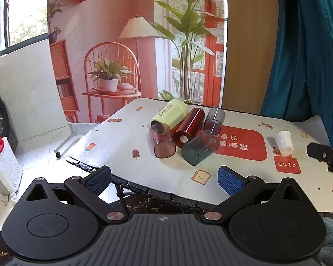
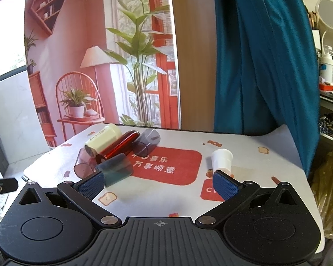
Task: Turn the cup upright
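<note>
A small white cup [image 1: 283, 143] lies tipped over on the patterned table mat [image 1: 126, 141], right of the red patch; it also shows in the right wrist view [image 2: 222, 161]. My right gripper [image 2: 158, 185] is open and empty, low over the mat, with its right pad [image 2: 225, 185] just in front of the white cup. My left gripper [image 1: 164, 178] is open and empty at the table's near edge, short of the cups. The tip of the right gripper [image 1: 324, 155] shows at the right edge of the left wrist view.
Several cups lie on their sides in a heap left of the red patch: a cream cup [image 1: 169, 114], a red cup [image 1: 188, 127], a pink clear cup [image 1: 162, 143], a dark teal cup [image 1: 199, 147] and a grey cup [image 1: 214, 117]. A teal curtain [image 2: 262, 66] hangs behind the table.
</note>
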Demonstrator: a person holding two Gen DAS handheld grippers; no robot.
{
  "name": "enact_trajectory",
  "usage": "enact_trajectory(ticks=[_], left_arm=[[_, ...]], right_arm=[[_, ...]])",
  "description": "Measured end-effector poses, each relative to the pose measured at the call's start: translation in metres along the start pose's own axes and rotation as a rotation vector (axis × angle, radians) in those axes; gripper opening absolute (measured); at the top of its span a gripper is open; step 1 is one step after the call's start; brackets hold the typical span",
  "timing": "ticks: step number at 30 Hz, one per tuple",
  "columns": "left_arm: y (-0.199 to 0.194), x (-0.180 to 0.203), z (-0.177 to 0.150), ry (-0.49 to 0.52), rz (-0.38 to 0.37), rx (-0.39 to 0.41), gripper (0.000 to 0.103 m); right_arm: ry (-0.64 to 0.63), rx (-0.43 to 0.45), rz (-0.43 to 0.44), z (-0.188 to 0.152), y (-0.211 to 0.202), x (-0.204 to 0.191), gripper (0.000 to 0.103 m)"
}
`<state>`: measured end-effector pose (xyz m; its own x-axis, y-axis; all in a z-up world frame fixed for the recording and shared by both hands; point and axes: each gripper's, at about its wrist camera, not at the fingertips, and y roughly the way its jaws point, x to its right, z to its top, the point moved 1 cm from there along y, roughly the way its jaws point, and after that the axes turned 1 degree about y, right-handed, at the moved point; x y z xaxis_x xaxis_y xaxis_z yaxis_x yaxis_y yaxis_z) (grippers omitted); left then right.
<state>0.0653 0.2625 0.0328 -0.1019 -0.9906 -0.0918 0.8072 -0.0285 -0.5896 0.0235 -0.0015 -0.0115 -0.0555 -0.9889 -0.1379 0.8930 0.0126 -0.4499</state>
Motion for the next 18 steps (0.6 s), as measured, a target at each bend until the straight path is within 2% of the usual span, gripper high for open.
enact_trajectory(ticks=[5,11,15,18], left_arm=[[0.017,-0.003,0.009,0.02,0.052,0.002,0.103],[0.055,-0.02,0.02,-0.031,0.08,-0.063,0.103],[0.092,-0.027,0.023,-0.01,0.119,-0.094,0.103],[0.127,-0.034,0.021,-0.045,0.037,-0.121,0.103]], right_arm=[[0.019,-0.011,0.01,0.008,0.014,0.007,0.103],[-0.003,-0.021,0.039,0.016,0.042,0.002,0.103],[0.017,-0.043,0.04,0.019,0.063,0.003,0.103],[0.02,-0.055,0.027,0.012,0.078,0.004,0.103]])
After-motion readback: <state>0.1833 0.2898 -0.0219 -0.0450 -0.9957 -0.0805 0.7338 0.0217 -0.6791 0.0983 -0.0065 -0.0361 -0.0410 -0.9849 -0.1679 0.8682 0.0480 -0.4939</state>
